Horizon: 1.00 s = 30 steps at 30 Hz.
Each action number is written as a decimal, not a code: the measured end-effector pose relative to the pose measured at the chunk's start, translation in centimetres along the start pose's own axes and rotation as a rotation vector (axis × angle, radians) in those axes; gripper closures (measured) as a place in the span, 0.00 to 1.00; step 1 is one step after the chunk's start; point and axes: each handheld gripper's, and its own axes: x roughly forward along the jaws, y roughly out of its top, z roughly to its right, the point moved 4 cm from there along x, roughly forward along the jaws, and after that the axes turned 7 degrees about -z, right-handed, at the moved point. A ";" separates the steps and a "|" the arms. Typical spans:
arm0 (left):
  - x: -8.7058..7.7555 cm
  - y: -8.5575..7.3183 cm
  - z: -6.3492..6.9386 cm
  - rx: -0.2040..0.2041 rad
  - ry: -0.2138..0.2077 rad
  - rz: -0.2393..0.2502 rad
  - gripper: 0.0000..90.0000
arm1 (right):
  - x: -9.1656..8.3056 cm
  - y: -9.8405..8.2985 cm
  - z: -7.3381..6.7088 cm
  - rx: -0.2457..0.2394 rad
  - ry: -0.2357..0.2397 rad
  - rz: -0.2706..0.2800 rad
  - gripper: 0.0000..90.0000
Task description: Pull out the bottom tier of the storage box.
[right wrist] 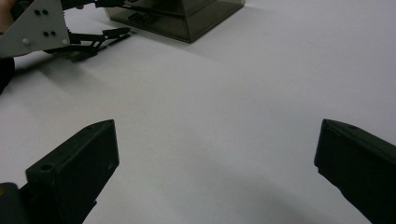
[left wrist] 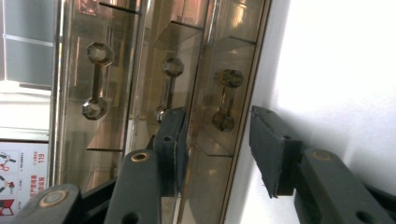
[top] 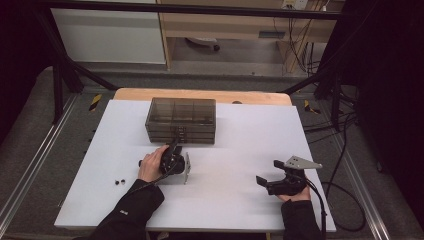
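Table (top: 240, 200): white top, viewed from above. Far left on it, two small dark bits (top: 119, 181), too small to identify.

Left gripper (top: 176, 142): held in the left hand (top: 151, 165), turned on its side, jaws pointed at the front of the smoked-plastic drawer cabinet (top: 181, 120). In the left gripper view (left wrist: 217, 140) the jaws stand part-way open and straddle the bar handle (left wrist: 224, 106) of one drawer; the handle lies between the pads, and no pad is seen pressing on it. Two more handles (left wrist: 97, 80) (left wrist: 169, 86) sit alongside on the neighbouring drawers. Grey plate (top: 187, 167) on the gripper faces right.

Drawer cabinet: stands at the far middle of the table, just beyond the left gripper, its top divided into compartments. Also seen at the top of the right gripper view (right wrist: 187, 16).

Right gripper (top: 267, 172): held in the right hand (top: 295, 196) near the table's right front, well apart from the cabinet. Jaws wide open (right wrist: 215, 163), nothing but bare tabletop between them.
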 end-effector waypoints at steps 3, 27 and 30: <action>0.1 0.1 0.1 0.009 0.012 0.004 0.68 | 0.0 0.0 0.0 -0.002 -0.003 0.001 0.00; 1.0 0.1 0.8 0.071 0.067 -0.006 0.85 | 0.0 0.0 0.0 -0.001 -0.003 0.003 0.00; 1.1 0.1 0.9 0.078 0.070 -0.005 0.87 | 0.0 0.0 0.0 -0.002 -0.003 0.003 0.00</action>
